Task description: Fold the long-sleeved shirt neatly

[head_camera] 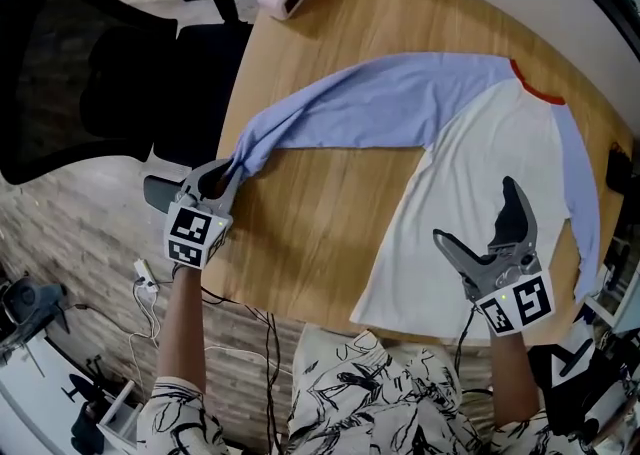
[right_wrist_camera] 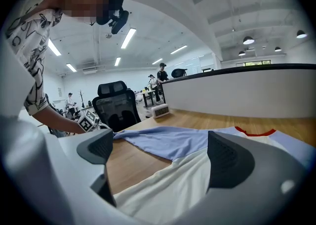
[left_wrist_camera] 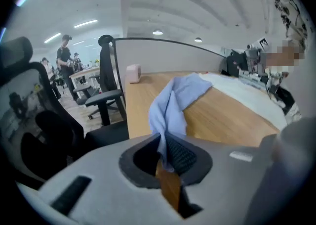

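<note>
Left gripper (head_camera: 228, 175), in the head view, grips the end of the blue sleeve (head_camera: 350, 108) at the table's (head_camera: 310, 233) left edge, while the right gripper (head_camera: 475, 211) hovers over the shirt's (head_camera: 480, 163) white body. In the left gripper view, the jaws are pinched on the bunched cuff (left_wrist_camera: 170, 105). In the right gripper view, the jaws stand wide apart, with the shirt lying flat on the table below.

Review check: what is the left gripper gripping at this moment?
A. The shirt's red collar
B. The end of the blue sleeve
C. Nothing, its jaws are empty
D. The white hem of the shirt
B: in the left gripper view, the left gripper has its jaws pinched together on the bunched end of the blue sleeve, far from the collar and hem.
</note>
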A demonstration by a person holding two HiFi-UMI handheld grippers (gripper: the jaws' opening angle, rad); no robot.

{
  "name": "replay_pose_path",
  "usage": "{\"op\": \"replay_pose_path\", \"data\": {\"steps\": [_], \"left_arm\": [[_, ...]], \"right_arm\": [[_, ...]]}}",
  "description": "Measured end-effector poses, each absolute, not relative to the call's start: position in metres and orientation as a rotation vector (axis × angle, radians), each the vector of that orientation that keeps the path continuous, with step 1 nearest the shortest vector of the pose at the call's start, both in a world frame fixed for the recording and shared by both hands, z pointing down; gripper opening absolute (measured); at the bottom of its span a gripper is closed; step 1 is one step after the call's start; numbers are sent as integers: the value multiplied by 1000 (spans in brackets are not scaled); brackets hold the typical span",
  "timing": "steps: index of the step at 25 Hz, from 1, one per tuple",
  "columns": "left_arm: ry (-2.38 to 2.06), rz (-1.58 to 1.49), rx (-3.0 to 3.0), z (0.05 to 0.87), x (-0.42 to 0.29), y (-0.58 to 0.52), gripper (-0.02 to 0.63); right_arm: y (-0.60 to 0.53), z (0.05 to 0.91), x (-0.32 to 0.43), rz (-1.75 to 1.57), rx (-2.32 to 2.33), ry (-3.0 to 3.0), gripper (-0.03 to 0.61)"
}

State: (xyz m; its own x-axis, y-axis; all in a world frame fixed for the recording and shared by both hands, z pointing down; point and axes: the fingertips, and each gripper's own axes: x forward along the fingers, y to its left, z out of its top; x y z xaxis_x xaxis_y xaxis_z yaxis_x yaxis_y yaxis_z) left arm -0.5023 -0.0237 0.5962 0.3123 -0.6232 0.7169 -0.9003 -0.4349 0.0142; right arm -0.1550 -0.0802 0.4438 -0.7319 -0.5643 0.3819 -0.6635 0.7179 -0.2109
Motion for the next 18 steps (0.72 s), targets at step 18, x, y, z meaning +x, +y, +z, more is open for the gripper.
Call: {"op": "replay_pose_path", "data": {"steps": [18], "left_arm": [[-1522, 550, 2203, 454, -461, -80, 25]], "right_arm": [[-125, 567, -87, 341, 598, -2430, 548]]}}
